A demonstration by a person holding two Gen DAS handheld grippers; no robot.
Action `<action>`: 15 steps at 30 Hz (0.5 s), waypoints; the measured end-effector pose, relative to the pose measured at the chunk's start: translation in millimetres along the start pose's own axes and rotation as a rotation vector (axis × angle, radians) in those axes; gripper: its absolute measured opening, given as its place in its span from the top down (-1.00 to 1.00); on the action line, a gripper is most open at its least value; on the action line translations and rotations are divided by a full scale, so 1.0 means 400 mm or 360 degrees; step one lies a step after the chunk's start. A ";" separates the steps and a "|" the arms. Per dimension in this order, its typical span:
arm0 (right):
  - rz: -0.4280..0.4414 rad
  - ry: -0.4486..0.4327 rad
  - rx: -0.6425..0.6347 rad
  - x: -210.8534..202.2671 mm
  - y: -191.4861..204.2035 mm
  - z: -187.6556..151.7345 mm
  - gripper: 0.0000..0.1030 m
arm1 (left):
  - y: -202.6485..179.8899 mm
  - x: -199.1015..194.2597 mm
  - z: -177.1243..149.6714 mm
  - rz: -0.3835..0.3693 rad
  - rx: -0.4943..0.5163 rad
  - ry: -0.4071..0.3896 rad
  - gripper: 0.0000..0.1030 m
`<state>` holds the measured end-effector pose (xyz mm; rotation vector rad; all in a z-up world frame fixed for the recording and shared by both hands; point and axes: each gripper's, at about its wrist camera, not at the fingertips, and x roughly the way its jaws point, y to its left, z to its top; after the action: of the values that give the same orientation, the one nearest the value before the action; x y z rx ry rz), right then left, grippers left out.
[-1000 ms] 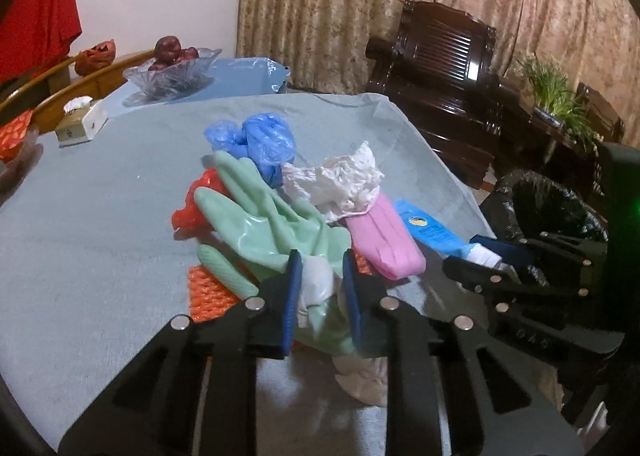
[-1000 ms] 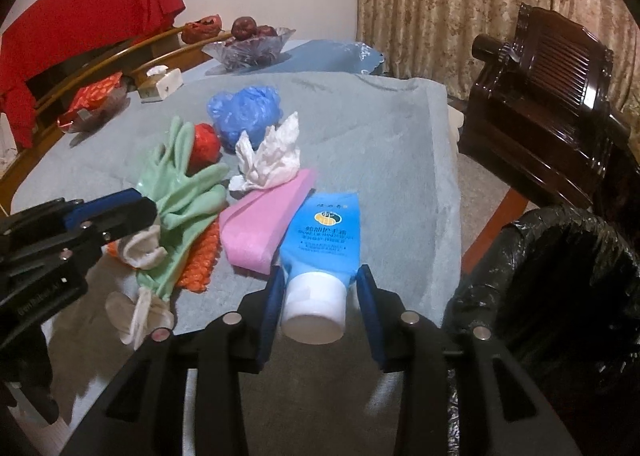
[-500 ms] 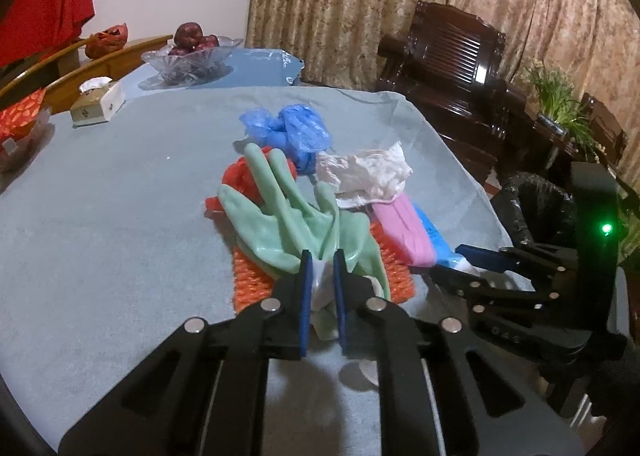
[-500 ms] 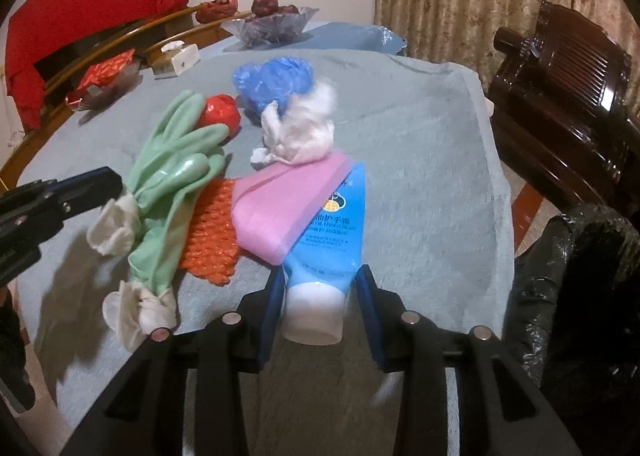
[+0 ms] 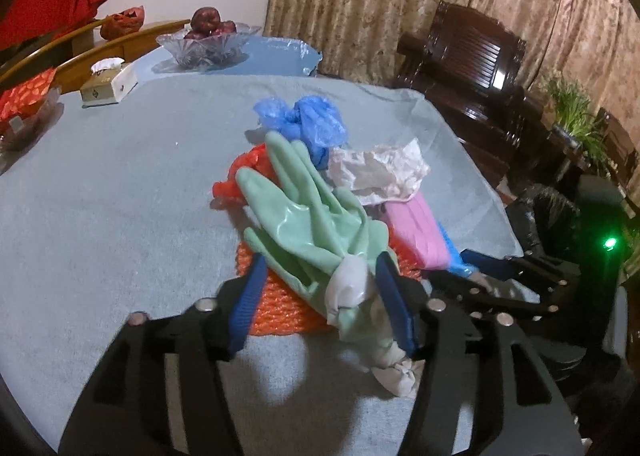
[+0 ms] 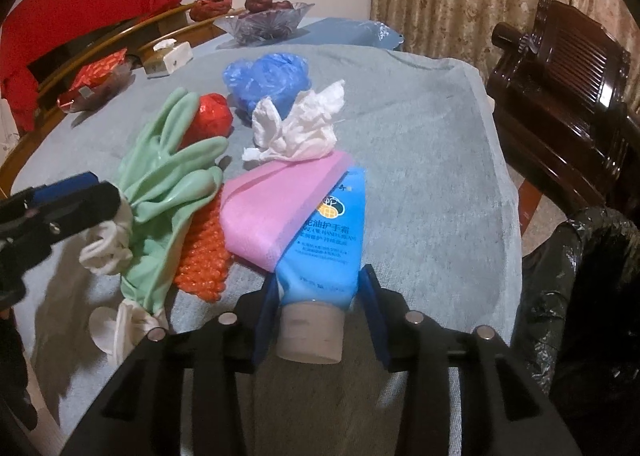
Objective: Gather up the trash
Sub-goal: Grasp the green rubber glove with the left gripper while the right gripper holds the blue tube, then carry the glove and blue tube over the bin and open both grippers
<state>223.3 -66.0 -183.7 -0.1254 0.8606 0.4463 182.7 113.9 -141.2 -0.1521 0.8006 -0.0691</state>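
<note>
Blue tube (image 6: 326, 252) lies cap-first between the right gripper's (image 6: 320, 316) wide fingers.
Left gripper (image 5: 320, 296), also wide, straddles the green glove (image 5: 316, 228) cuff.

Left claw straddling a green glove on the table

The left claw (image 5: 320, 288) is gaping wide around the green glove (image 5: 308, 216), which is lying over an orange mesh (image 5: 276, 308); a pink pack (image 5: 414, 228), crumpled tissue (image 5: 376, 172) and blue bag (image 5: 308, 124) are sitting just behind.

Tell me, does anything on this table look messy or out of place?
Yes: a heap of trash sits mid-table. A green glove is draped over orange netting, and a pink pack overlaps a blue tube, topped by crumpled tissue.
</note>
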 end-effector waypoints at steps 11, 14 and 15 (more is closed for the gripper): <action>-0.0084 -0.0160 0.0012 -0.115 -0.015 0.014 0.24 | -0.003 -0.051 0.022 -0.0069 0.0023 -0.0086 0.74; -0.0094 -0.0209 0.0018 -0.152 -0.018 0.022 0.24 | -0.013 -0.084 0.039 -0.0089 0.0037 -0.0143 0.78; -0.0095 -0.0222 0.0019 -0.163 -0.018 0.026 0.24 | -0.018 -0.095 0.043 -0.0098 0.0044 -0.0162 0.86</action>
<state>196.8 -91.0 -128.4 -0.1075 0.7207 0.3893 168.8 113.1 -101.3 -0.1528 0.6928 -0.1296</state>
